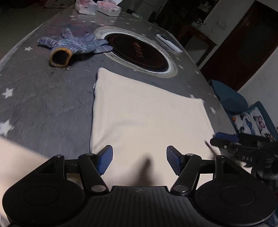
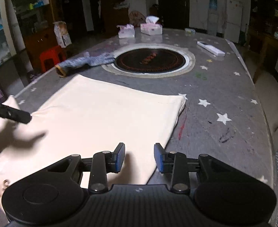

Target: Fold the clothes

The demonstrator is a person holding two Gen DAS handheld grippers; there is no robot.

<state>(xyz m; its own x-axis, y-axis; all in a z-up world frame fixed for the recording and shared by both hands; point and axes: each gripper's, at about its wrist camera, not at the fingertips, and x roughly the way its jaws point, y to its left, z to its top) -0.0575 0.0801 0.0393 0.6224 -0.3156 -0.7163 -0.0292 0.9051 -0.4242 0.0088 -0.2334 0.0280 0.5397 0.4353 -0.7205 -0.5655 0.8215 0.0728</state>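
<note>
I see the cream garment (image 2: 93,117) lying folded flat on the starred surface (image 2: 224,98). My left hand-held gripper (image 1: 140,159) and right hand-held gripper (image 2: 139,158) hover open, empty. Next I must grip an edge.

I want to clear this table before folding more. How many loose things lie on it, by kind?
Cream folded cloth: 1
Blue knit glove: 1
Tissue packs: 2
White remote: 1
Small pale packet at the far edge, too small to identify: 1
Total: 6
</note>
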